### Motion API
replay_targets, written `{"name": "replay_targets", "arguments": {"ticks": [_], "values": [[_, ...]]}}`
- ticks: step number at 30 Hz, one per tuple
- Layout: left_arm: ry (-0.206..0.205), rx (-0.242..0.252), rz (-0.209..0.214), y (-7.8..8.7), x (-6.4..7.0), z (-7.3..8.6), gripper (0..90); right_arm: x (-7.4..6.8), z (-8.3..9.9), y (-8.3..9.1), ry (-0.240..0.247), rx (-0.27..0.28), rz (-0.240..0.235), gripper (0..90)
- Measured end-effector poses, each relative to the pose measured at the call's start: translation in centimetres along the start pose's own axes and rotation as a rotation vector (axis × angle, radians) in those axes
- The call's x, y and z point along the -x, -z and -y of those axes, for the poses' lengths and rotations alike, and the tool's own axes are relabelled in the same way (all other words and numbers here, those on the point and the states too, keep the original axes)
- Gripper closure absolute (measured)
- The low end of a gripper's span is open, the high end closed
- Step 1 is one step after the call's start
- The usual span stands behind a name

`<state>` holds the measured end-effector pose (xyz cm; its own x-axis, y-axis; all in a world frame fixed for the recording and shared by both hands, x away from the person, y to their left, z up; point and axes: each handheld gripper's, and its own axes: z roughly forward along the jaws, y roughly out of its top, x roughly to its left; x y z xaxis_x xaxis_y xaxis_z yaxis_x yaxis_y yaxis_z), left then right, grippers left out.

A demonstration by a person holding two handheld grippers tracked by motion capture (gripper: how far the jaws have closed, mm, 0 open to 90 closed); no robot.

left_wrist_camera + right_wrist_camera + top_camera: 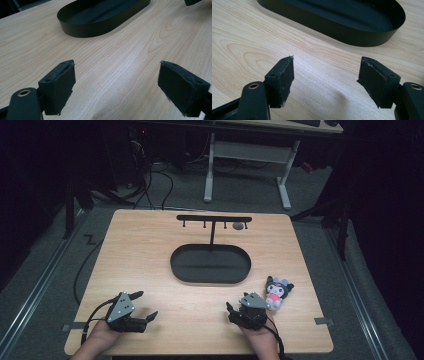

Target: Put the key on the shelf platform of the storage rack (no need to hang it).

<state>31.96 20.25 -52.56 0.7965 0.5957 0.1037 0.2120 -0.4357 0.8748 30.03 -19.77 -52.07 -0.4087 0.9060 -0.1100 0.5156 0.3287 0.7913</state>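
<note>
Two hand-held grippers rest near the table's front edge, the left gripper toward the front-left corner and the right gripper right of centre, both with jaws spread wide and holding nothing. A small plush toy lies just beside the right gripper, toward the right edge. A black oval tray with a hook stand sits at the table's centre.

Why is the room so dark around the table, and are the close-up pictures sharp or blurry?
High view: light falls on the table, the floor beyond stays dim. Left gripper view: wood grain sharp, the pads soft, the oval tray hazy. Right gripper view: the same, with a faint shadow under the open right gripper.
</note>
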Motion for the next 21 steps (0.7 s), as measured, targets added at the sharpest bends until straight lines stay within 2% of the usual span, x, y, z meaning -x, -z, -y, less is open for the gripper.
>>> {"name": "replay_targets", "arguments": {"ticks": [5, 9, 21], "values": [[0.010, -0.001, -0.002, -0.06, -0.07, -0.01, 15.5, 0.03, 0.08, -0.23, -0.006, -0.010, -0.003, 28.1], [-0.006, -0.009, 0.001, -0.11, 0.08, -0.03, 15.5, 0.07, 0.17, -0.03, -0.003, -0.011, -0.007, 28.1], [-0.012, -0.001, 0.003, 0.06, 0.17, 0.05, 15.5, -0.06, 0.00, -0.51, -0.004, -0.025, -0.020, 28.0]]}}
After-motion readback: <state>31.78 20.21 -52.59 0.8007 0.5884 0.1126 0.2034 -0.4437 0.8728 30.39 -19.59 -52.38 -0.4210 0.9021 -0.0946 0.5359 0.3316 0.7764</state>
